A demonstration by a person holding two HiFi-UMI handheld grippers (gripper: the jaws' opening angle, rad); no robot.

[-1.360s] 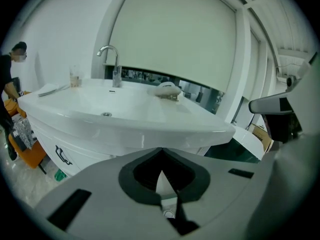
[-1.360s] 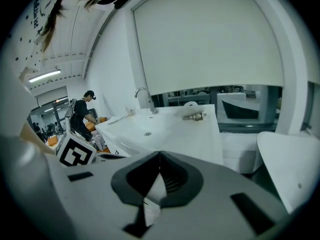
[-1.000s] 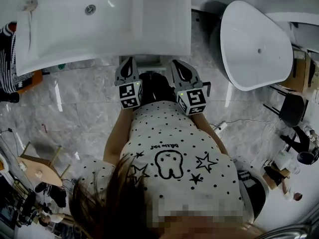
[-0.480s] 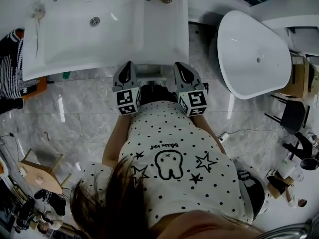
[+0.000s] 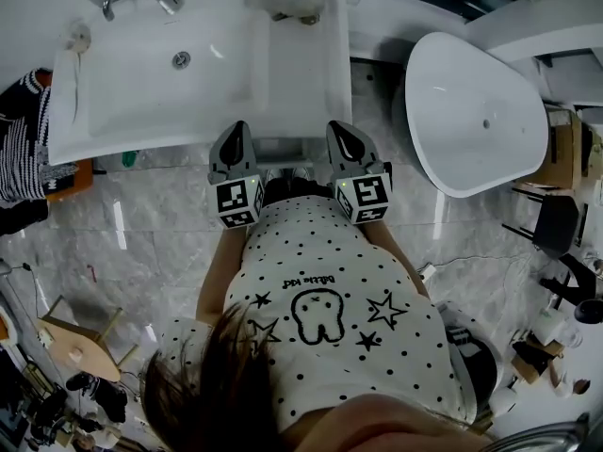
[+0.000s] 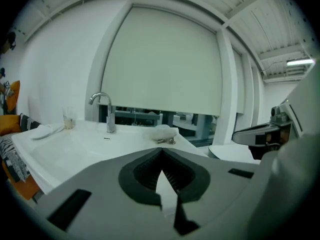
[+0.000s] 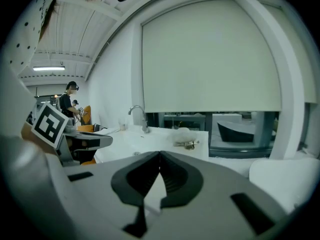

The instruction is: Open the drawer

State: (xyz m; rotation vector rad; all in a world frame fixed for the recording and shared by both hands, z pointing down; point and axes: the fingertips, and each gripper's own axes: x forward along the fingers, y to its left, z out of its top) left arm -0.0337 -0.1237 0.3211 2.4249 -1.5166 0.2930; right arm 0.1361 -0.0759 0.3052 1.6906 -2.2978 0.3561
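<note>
White ceramic washbasin (image 5: 198, 73) just ahead; grey left gripper (image 5: 236, 128) and grey right gripper (image 5: 340, 127) both closed, empty; approach step, I judge; next, reach down to the unseen drawer.

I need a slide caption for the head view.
A person holds the left gripper and the right gripper, jaws shut, before a white washbasin beside a bathtub.

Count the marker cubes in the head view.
2. One marker cube sits on the left gripper, the other cube on the right gripper, both at the front edge of the sink. None seems hidden.
</note>
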